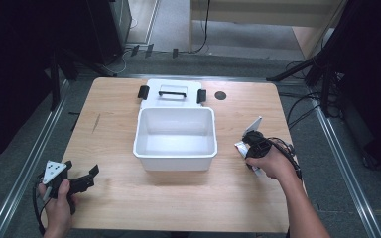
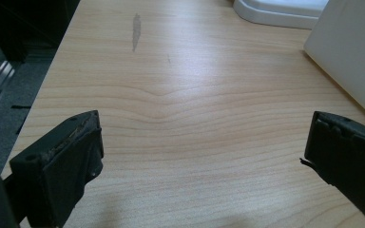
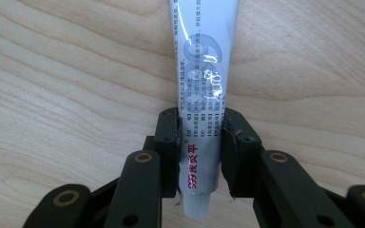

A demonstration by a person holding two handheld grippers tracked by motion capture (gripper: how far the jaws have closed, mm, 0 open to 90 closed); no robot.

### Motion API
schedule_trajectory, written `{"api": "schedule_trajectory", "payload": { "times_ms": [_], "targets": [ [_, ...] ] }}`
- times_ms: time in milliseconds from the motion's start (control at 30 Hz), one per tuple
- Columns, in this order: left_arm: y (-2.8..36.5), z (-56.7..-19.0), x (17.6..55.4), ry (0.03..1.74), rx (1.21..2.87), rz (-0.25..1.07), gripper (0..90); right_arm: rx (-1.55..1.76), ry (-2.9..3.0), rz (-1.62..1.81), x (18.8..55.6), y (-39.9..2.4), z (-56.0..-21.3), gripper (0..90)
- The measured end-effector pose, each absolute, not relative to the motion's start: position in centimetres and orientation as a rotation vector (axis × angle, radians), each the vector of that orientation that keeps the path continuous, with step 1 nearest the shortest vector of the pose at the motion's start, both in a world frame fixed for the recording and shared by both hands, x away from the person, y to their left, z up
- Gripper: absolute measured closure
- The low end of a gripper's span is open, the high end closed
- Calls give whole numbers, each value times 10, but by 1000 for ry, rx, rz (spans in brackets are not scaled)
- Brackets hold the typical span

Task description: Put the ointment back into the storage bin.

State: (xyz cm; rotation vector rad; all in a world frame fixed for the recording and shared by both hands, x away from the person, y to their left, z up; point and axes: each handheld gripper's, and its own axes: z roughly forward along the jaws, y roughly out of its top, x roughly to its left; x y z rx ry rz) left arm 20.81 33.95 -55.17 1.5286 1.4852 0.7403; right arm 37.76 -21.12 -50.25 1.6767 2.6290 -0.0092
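White tube (image 3: 203, 95) printed with a large pale grey "69", red Chinese characters running lengthwise near the cap end, columns of fine Chinese print beside them too small to read, no other legible markings

An open white bin (image 1: 174, 133) sits mid-table (image 1: 114, 198), its lid (image 1: 171, 93) just behind it.

One white plastic bin (image 1: 175, 136), one white lid (image 1: 172, 94) with one handle and two black latches, one toothpaste tube (image 3: 202, 102), two handheld grippers, one wooden table (image 1: 114, 134)
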Motion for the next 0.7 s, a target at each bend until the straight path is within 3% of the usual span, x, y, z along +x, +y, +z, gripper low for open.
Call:
{"api": "schedule_trajectory", "payload": {
  "times_ms": [700],
  "targets": [
    [340,-552,208,1484,1527,739,0,1656,2627,175,380,-200,-458,716]
  ]
}}
